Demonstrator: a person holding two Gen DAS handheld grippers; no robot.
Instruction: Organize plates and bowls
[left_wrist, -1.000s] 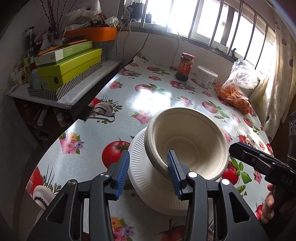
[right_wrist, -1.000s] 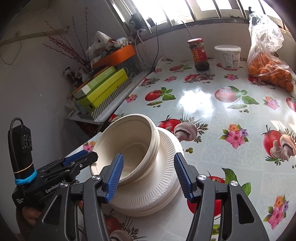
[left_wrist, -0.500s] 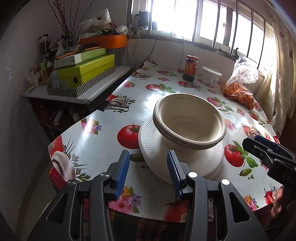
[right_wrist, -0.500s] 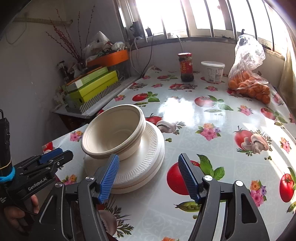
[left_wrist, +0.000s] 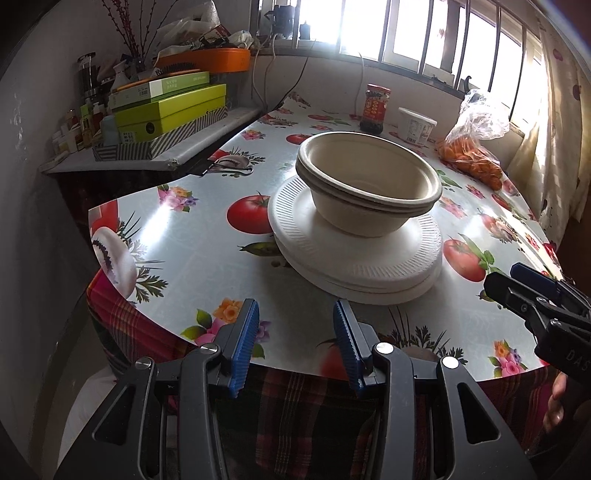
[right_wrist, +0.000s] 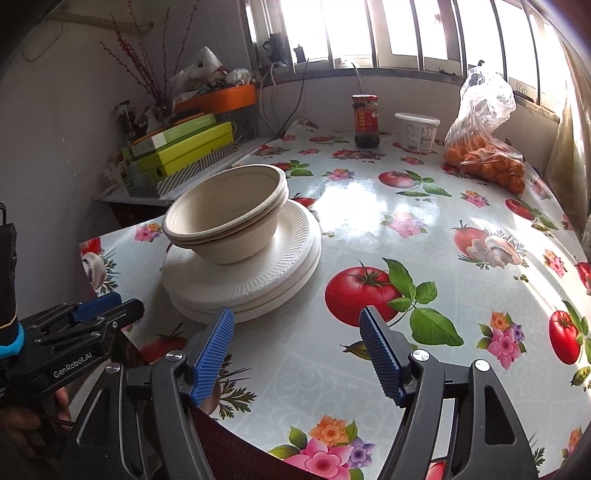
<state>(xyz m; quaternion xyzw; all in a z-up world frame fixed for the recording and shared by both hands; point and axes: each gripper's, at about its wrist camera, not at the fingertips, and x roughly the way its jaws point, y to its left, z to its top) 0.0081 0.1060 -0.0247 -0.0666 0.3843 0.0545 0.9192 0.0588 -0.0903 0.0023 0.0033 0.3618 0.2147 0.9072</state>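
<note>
Nested beige bowls sit upright on a stack of white ribbed plates near the table's front left corner. The bowls and plates also show in the right wrist view. My left gripper is open and empty, off the table's front edge, short of the stack. My right gripper is open and empty over the table's front part, to the right of the stack. Each gripper shows in the other's view, the right and the left.
The table has a glossy cloth printed with tomatoes and flowers. At the back stand a sauce jar, a white tub and a bag of oranges. A side shelf at left holds green boxes and an orange tray.
Both grippers have pulled back from the stack toward the table's front edge. The bowls, tilted in the earliest frame, now sit level on the plates. Both grippers stay open.
</note>
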